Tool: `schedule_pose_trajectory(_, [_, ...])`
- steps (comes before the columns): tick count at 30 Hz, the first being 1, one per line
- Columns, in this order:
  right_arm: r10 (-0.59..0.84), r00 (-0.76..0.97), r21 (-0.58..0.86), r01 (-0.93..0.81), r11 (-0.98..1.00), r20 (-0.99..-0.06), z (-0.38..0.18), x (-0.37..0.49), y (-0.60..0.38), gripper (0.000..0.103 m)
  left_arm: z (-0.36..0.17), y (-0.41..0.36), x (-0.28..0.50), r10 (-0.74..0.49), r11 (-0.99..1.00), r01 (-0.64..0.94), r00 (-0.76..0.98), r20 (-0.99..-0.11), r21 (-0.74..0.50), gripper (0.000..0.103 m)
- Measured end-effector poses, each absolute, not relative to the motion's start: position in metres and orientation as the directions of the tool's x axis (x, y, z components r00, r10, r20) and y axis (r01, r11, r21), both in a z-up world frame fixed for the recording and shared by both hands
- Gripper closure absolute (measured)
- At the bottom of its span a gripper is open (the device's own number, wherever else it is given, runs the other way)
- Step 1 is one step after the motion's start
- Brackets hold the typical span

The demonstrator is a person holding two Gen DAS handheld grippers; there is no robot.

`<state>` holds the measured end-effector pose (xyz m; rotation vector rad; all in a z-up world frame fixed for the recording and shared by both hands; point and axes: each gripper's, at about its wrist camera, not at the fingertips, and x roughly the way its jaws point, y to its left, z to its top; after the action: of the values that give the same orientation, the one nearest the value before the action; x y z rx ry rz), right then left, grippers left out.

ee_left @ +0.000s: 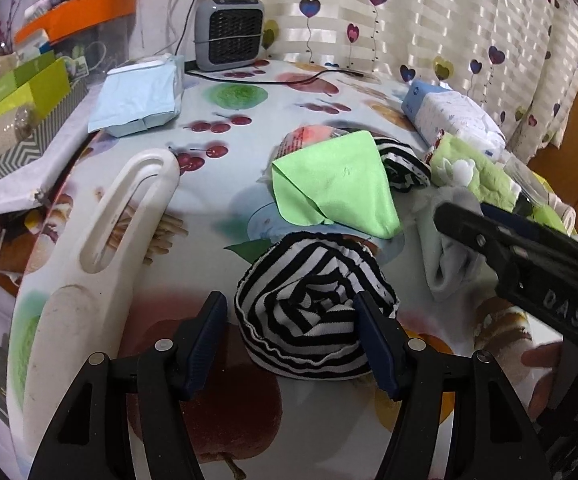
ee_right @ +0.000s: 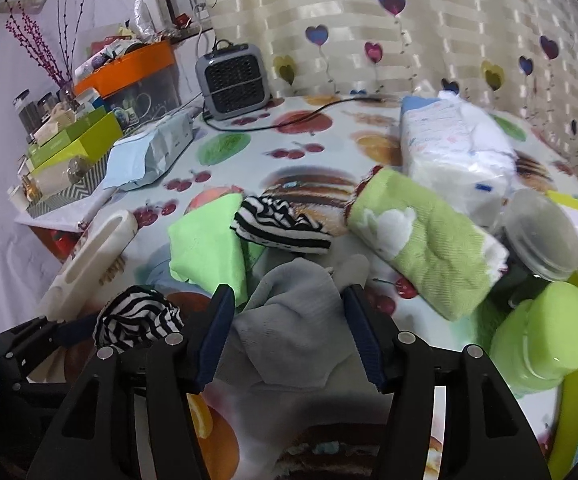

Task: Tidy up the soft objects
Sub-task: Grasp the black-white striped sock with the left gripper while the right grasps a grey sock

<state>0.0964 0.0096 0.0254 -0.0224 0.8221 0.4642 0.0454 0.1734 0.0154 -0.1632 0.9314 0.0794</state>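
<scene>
Left gripper (ee_left: 291, 326) apart around the rolled striped sock (ee_left: 313, 312) near the front edge of the table (ee_left: 249, 128), right pad touching it, and right gripper (ee_right: 289, 334) apart over the grey sock (ee_right: 293, 320) beside the green cloth (ee_right: 209, 240)

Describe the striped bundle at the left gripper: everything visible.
The striped bundle is black-and-white knit fabric, rolled into a loose spiral with a wavy hemmed edge around the outside. It lies on the fruit-print tablecloth, between the open fingers of the left gripper; the right pad is at its edge, the left pad stands clear. Its far edge reaches almost to the light green cloth. From the right wrist view it appears as a crumpled striped lump.
</scene>
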Motion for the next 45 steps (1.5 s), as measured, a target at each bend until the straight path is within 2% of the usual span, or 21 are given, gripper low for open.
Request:
schedule_pose_trajectory(7, [0.428,0.562,0.223,-0.398,0.89,-0.707,0.021,0.1,0.004,0.043,0.014,0.173,0.049,0.004,0.981,-0.156,0.6,-0.8,-0.112,0.038])
schedule_pose_trajectory(16, [0.418,0.55,0.198,-0.414,0.888,-0.723,0.016,0.102,0.012,0.043,0.014,0.17,0.05,0.033,0.983,-0.164,0.597,-0.802,-0.082,0.039])
schedule_pose_trajectory(23, [0.396,0.556,0.159,-0.426,0.891,-0.731,0.016,0.099,0.014,0.044,0.014,0.168,0.05,0.019,0.984,-0.153,0.602,-0.799,-0.092,0.059])
schedule_pose_trajectory(24, [0.393,0.558,0.154,-0.427,0.891,-0.731,0.016,0.098,0.014,0.045,0.014,0.167,0.049,0.013,0.984,-0.149,0.603,-0.798,-0.096,0.064])
schedule_pose_trajectory(32, [0.392,0.567,0.148,-0.427,0.892,-0.724,0.017,0.094,0.01,0.056,0.015,0.164,0.049,0.008,0.986,-0.137,0.604,-0.797,-0.094,0.07])
schedule_pose_trajectory(36, [0.396,0.571,0.151,-0.428,0.891,-0.719,0.019,0.093,0.007,0.063,0.016,0.162,0.047,0.006,0.988,-0.128,0.607,-0.794,-0.09,0.079])
schedule_pose_trajectory(45, [0.398,0.581,0.147,-0.431,0.891,-0.71,0.022,0.09,0.001,0.075,0.022,0.158,0.043,0.009,0.989,-0.119,0.623,-0.782,-0.083,0.086])
